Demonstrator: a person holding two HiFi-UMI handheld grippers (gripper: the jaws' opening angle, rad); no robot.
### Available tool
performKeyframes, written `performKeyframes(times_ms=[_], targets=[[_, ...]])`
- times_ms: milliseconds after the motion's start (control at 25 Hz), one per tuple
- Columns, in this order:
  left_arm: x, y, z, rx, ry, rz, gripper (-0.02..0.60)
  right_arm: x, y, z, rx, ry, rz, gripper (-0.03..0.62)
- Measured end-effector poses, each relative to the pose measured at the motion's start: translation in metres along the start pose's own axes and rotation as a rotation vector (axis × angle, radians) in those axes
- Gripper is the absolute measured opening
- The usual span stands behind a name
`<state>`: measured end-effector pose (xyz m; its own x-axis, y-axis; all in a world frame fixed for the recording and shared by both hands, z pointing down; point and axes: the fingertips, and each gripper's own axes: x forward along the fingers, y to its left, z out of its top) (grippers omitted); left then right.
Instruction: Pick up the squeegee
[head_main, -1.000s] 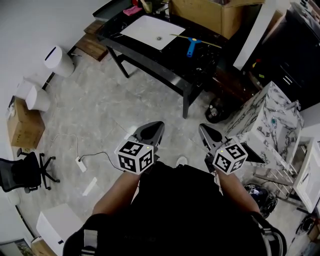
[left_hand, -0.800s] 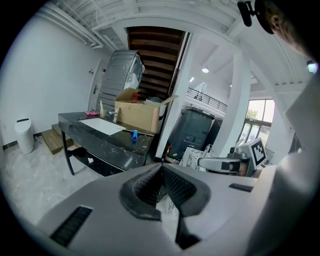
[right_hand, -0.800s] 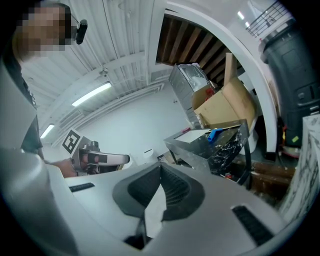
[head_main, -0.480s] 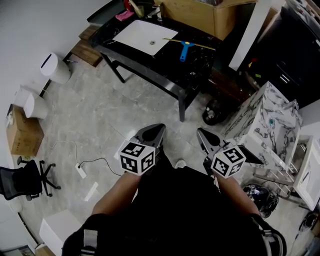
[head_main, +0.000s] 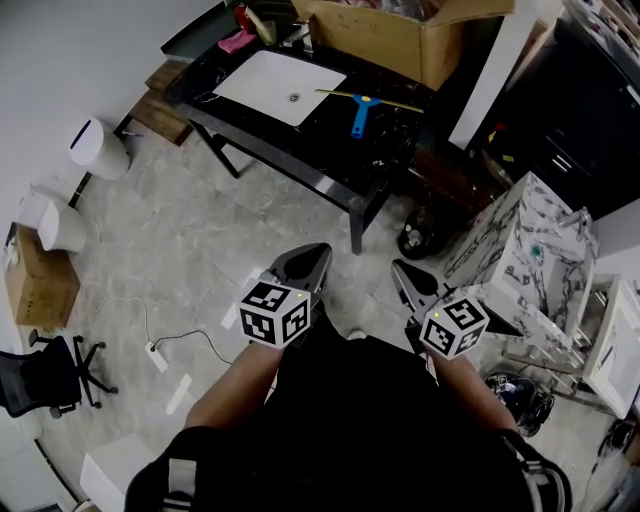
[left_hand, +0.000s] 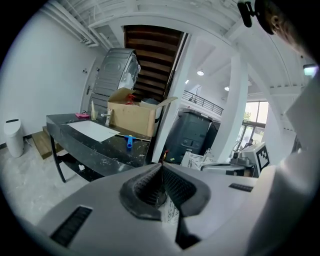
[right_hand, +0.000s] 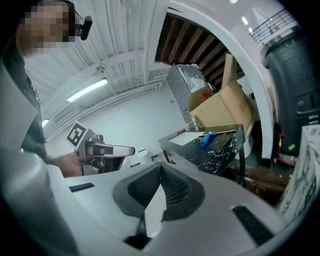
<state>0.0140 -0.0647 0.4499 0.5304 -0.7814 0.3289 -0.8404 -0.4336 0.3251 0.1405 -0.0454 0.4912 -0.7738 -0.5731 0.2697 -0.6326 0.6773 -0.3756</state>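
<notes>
One squeegee (head_main: 358, 116), blue in the handle with a long thin blade, was seen lying flat on the black bench (head_main: 300, 150). It was placed towards the bench's right end, with the handle pointed at the near edge. It was set just beside a white panel (head_main: 275, 75) and apart from it, and bare dark top was left all round the handle. Behind the blade, the far side was closed off by an open cardboard box (head_main: 390, 35). A pink object (head_main: 238, 40) was seen at the far left corner.

Between the bench and the person, a broad stretch of grey floor (head_main: 200, 230) was left open. The room to the right was narrowed by a marble-patterned block (head_main: 515, 250), and a loose cable (head_main: 185, 315) was laid on the floor to the left.

The left gripper (head_main: 316, 252) and the right gripper (head_main: 400, 268) were held side by side, well short of the bench. Both sets of jaws were pressed together with nothing between them.

Only in the head view was the floor laid out. In the left gripper view, the squeegee (left_hand: 129, 141) was shown past the closed left gripper (left_hand: 161, 167), with a staircase (left_hand: 150, 55) behind the box. In the right gripper view, the squeegee (right_hand: 207, 138) was shown beyond the closed right gripper (right_hand: 160, 170), at the bench's end.
</notes>
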Motion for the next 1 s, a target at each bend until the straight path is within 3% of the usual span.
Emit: performKeyframes(times_ms=[360, 720, 1000], targets=[[0.022, 0.047, 0.010, -0.030, 0.017, 0.010, 0.018, 0.045, -0.018, 0.021, -0.009, 0.012, -0.009, 0.008], [0.065, 0.095, 0.058, 0.009, 0.022, -0.060, 0.017, 0.108, -0.032, 0.056, 0.004, 0.012, -0.053, 0.009], [0.097, 0.138, 0.087, 0.030, 0.043, -0.140, 0.017, 0.151, -0.051, 0.079, 0.022, 0.002, -0.141, 0.008]])
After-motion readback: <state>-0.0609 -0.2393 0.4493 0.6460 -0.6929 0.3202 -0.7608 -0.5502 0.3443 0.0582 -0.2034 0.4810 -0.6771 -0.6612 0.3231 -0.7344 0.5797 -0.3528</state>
